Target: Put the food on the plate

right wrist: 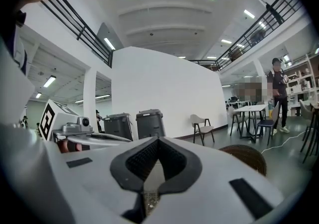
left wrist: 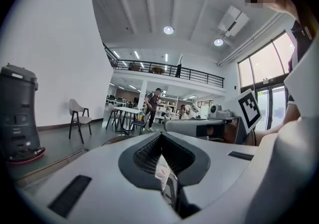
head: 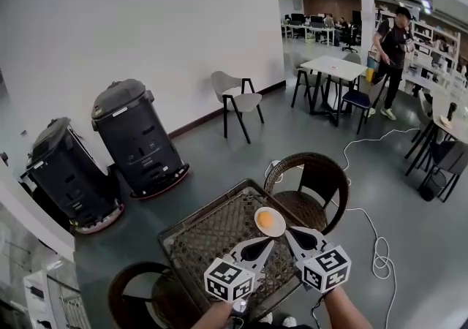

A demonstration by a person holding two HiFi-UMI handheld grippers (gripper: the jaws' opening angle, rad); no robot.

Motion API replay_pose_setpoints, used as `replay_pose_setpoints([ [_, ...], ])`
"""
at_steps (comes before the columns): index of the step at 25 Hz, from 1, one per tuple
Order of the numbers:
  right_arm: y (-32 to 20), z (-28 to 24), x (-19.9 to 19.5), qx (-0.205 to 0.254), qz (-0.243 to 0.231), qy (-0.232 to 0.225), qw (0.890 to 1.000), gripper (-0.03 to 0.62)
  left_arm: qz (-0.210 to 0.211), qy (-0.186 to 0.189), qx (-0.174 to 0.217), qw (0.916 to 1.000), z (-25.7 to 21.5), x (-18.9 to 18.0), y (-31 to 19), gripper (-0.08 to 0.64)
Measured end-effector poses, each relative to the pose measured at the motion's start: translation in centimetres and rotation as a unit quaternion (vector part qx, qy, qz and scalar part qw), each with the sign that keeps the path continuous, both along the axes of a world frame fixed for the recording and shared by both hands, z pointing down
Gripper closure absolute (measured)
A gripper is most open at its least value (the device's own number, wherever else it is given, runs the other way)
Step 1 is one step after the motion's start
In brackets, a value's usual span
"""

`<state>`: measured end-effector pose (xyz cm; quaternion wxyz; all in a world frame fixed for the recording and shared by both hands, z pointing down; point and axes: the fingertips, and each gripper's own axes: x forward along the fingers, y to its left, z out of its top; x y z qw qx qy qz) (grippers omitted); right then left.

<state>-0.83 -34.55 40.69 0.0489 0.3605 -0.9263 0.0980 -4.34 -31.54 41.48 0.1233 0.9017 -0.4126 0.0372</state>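
Left gripper: I found the left gripper [head: 268, 243] [left wrist: 162, 167] with its jaws pressed fully together. A thin pale sliver with a red mark showed in the seam, and I could not tell what it was.
Right gripper: I noted the right gripper [head: 287, 231] [right wrist: 151, 178] with its jaws met as well and nothing that I could see held. A pale surface and woven mesh showed through the notch between its pads.
Food: I recorded a round orange-yellow piece of food [head: 271, 224] lying on the plate [head: 258, 218].
Plate: It was small and white, and stood near the far right corner of the wicker table [head: 208, 236].
Gripper position: Both tips lay just beside the plate's near edge, the left tip below it and the right tip at its right. I could not tell whether either one touched the rim.
Seating: One wicker chair [head: 316, 181] stood just beyond the table, and another [head: 135, 292] sat at its near left.
Surroundings: Two dark bins [head: 139, 137] stood against the white wall. A grey chair [head: 235, 99] and a white table [head: 333, 66] stood farther off.
Floor: A white cable [head: 377, 251] trailed to the right of the table.
Persons: One person [head: 391, 57] stood well apart in the background.
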Motion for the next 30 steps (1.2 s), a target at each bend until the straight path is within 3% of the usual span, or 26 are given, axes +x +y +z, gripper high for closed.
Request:
replay_pose_setpoints([
  [30,2.0,-2.2,0.1,0.025,0.001,-0.01,1.0,0.589,0.004,-0.005,0.011,0.9999,-1.6,-0.3,1.3,0.551],
])
